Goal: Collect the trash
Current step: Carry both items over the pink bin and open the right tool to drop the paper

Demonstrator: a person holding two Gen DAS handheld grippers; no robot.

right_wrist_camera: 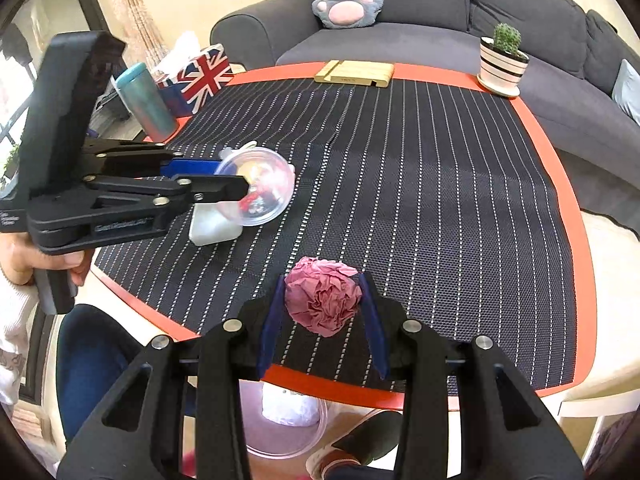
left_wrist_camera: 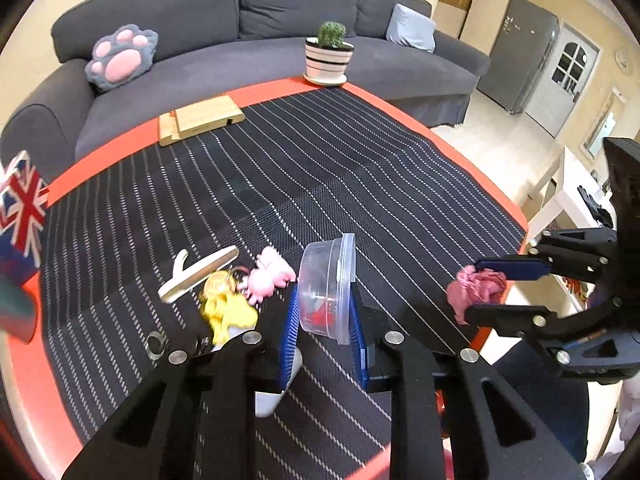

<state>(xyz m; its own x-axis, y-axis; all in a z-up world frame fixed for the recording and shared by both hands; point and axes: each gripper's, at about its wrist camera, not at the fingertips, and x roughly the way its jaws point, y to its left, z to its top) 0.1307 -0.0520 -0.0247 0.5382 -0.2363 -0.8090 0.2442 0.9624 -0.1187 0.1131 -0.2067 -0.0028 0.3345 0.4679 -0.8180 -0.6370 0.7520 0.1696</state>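
Left wrist view: the left gripper (left_wrist_camera: 322,312) is clamped on a clear plastic container (left_wrist_camera: 326,284), tilted, near the table's (left_wrist_camera: 24,380) front edge. The right gripper (right_wrist_camera: 322,312) is clamped on a crumpled pink paper ball (right_wrist_camera: 322,300) at that front edge. Risk: the slick, tilted container may slip from the pads, or spill the red scraps inside.

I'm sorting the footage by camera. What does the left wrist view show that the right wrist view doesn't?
Only the left wrist view: a yellow toy, a pink pig toy and a white hook.
Only the right wrist view: a teal tumbler and a clear bin under the table edge.
Both: the left tool shut on the clear plastic container, the right tool shut on the pink crumpled paper.
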